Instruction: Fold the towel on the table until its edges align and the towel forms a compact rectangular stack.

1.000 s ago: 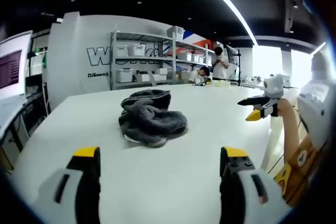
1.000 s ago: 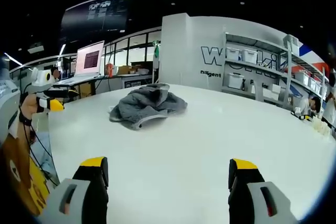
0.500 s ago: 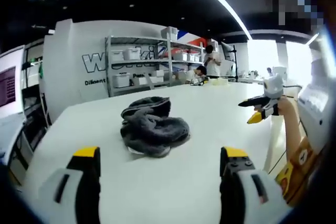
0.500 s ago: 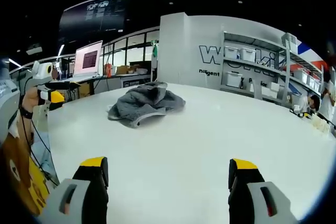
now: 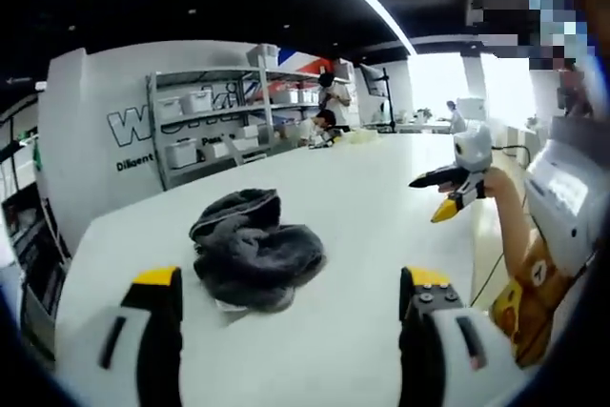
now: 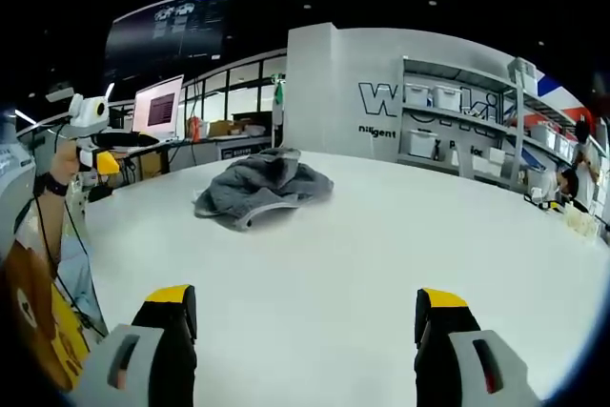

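Observation:
A grey towel (image 5: 253, 252) lies crumpled in a heap on the white table (image 5: 362, 207); in the right gripper view the same towel (image 6: 263, 190) sits toward the far left. My left gripper (image 5: 289, 316) is open, well short of the towel, with nothing between its yellow-tipped jaws. My right gripper (image 6: 307, 326) is open too, far from the towel over bare table. The right gripper (image 5: 456, 188) enters the left gripper view from the right, held by a hand. The left gripper (image 6: 100, 145) appears at the left of the right gripper view.
Metal shelves with white bins (image 6: 448, 126) stand along a grey wall with lettering. Two people (image 5: 327, 111) are at the far end of the table. A laptop (image 6: 158, 107) sits on a desk at the left. A person's sleeve and yellow garment (image 6: 33, 302) are by the table's edge.
The left gripper's camera has swung, so the towel sits lower and further left in its view. In the right gripper view the left gripper has risen slightly. The towel has not moved.

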